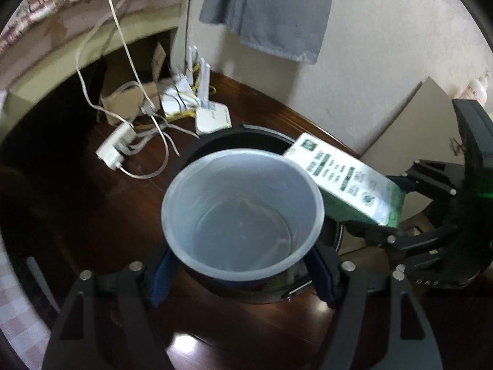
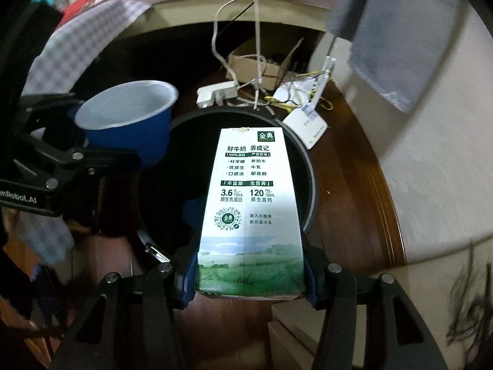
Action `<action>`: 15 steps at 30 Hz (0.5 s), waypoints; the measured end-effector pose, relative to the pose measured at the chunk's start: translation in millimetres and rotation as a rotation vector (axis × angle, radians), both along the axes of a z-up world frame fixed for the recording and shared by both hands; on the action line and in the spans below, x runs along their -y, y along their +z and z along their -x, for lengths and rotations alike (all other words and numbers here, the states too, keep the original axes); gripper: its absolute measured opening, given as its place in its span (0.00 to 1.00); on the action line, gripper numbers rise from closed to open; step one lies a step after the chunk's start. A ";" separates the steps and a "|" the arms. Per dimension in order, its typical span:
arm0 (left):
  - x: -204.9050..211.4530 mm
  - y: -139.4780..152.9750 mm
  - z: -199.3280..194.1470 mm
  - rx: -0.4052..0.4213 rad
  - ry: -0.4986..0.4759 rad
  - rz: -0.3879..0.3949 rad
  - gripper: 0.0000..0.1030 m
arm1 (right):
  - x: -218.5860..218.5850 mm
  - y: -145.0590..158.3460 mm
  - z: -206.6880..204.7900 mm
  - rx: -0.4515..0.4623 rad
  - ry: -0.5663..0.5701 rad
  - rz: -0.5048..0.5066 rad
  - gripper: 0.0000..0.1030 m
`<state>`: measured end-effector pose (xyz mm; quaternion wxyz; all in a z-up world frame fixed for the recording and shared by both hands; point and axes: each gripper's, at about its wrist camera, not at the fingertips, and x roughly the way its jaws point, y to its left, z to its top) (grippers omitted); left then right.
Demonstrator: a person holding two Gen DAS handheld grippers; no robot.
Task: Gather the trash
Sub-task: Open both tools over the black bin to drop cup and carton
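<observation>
A blue cup with a white, empty inside sits upright between the blue pads of my left gripper, which is shut on it. The cup hangs over the near-left rim of a round black bin on the floor. My right gripper is shut on the lower end of a white and green milk carton, which points out over the mouth of the bin. In the left wrist view the carton lies tilted just right of the cup. In the right wrist view the cup shows at the left.
Behind the bin on the dark wooden floor lie a white power strip with loose cables, a white router and a cardboard box. A grey cloth hangs on the pale wall. A bed edge runs along the back.
</observation>
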<state>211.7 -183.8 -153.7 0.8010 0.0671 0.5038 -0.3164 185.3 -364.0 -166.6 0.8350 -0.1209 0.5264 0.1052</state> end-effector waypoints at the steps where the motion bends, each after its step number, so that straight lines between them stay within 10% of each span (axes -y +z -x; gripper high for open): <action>1: 1.6 -4.2 -3.2 -0.016 -0.002 0.005 0.74 | -2.7 -7.8 -3.7 -0.012 0.028 0.020 0.56; 5: 2.4 -15.9 -8.3 -0.038 0.031 -0.029 0.98 | -9.5 -28.8 -4.8 0.059 0.063 0.204 0.89; 15: -18.3 -25.3 3.5 -0.011 0.119 -0.099 0.99 | 37.5 -31.3 -10.5 -0.012 -0.172 0.087 0.90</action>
